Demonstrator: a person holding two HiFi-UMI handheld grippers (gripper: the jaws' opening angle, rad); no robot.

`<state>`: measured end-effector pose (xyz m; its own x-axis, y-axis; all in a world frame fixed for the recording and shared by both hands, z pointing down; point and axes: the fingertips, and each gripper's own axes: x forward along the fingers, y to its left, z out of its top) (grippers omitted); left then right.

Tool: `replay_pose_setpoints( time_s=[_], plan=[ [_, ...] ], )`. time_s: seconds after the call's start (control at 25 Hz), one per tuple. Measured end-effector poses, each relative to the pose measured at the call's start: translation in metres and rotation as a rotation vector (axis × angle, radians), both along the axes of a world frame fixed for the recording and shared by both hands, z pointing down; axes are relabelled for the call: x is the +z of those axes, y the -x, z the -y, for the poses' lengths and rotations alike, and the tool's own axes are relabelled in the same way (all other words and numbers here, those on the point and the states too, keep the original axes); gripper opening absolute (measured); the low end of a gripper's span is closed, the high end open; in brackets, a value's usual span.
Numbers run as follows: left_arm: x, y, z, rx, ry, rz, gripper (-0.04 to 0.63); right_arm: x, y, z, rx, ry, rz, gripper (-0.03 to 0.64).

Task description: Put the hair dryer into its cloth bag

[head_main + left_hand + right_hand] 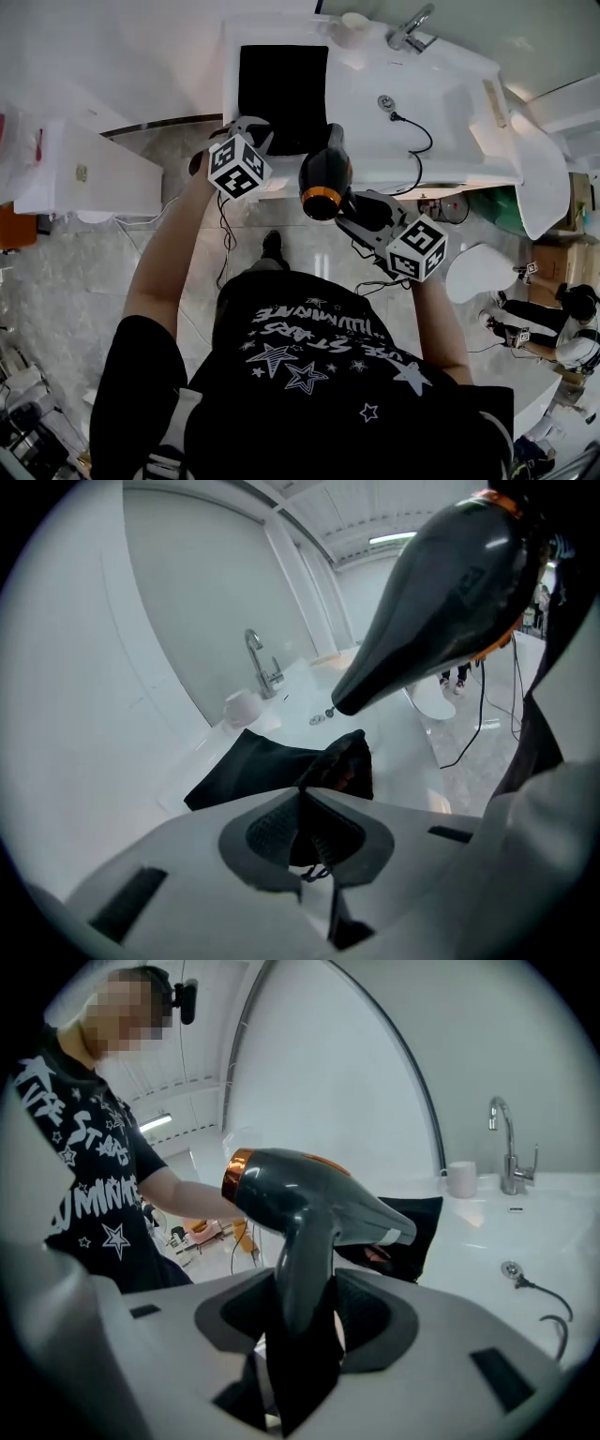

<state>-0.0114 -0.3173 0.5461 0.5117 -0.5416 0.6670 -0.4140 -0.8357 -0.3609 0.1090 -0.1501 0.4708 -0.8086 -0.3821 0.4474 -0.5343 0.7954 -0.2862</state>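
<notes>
White basin counter (450, 103) — left claw (302, 797) pinching cloth bag (281, 94), right claw (306, 1309) gripping hair dryer (323, 176)

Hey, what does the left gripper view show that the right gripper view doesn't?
Only the left gripper view: the left gripper pinching the cloth bag by its edge. Only the right gripper view: the right gripper clamped on the hair dryer handle, and the person's star-print shirt. Both: the hair dryer, the cloth bag, the faucet, the white cup and the sink.
</notes>
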Motion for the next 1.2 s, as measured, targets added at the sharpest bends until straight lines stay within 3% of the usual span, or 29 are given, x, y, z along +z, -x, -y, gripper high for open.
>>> replay_pose_setpoints(
  time_s=[0.44, 0.76, 1.2],
  plan=[
    [-0.025, -0.003, 0.023, -0.002, -0.010, -0.023, 0.023, 0.000, 0.040, -0.011, -0.176, 0.023, 0.006, 0.193],
    [-0.042, 0.000, 0.029, 0.029, 0.001, -0.083, 0.023, 0.009, 0.061, 0.000, -0.227, 0.060, -0.017, 0.193],
    [-0.059, 0.018, 0.014, 0.074, 0.041, -0.171, 0.024, 0.022, 0.059, 0.040, -0.414, 0.024, -0.258, 0.194]
  ],
)
